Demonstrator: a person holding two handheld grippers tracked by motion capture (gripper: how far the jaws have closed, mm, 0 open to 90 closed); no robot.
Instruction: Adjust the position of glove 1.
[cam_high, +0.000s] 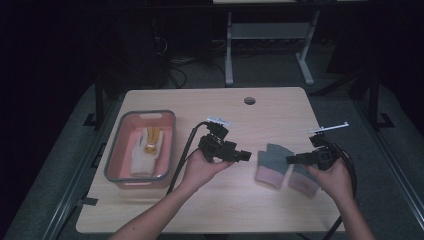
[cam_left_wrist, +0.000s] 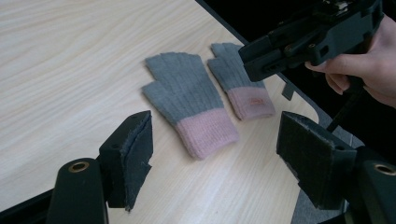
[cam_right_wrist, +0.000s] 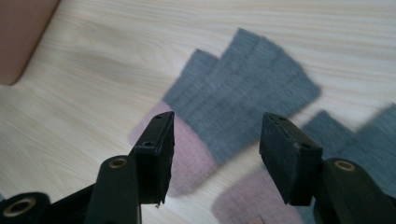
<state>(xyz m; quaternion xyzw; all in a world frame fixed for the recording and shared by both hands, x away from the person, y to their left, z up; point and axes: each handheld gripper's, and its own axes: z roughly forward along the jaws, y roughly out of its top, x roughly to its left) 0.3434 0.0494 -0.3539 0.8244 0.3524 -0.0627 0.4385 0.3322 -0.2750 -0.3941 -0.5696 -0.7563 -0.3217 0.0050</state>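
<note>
Right gripper view: gloves (cam_right_wrist: 243, 88) flat on table just beyond right tool (cam_right_wrist: 217, 133), jaws apart, empty

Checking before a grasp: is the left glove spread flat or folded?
Spread flat: the left glove lies open on the table, fingers and pink cuff showing.

Two gloves (cam_high: 286, 172) right of basin (cam_high: 116, 159), on table (cam_high: 210, 105).

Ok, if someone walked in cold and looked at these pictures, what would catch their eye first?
Probably the two grey gloves with pink cuffs lying flat side by side on the wooden table, right of centre. The left gripper and right gripper, both with jaws open and empty, point toward them from either side. At the table's left stands a pink bin with a white glove inside.
</note>
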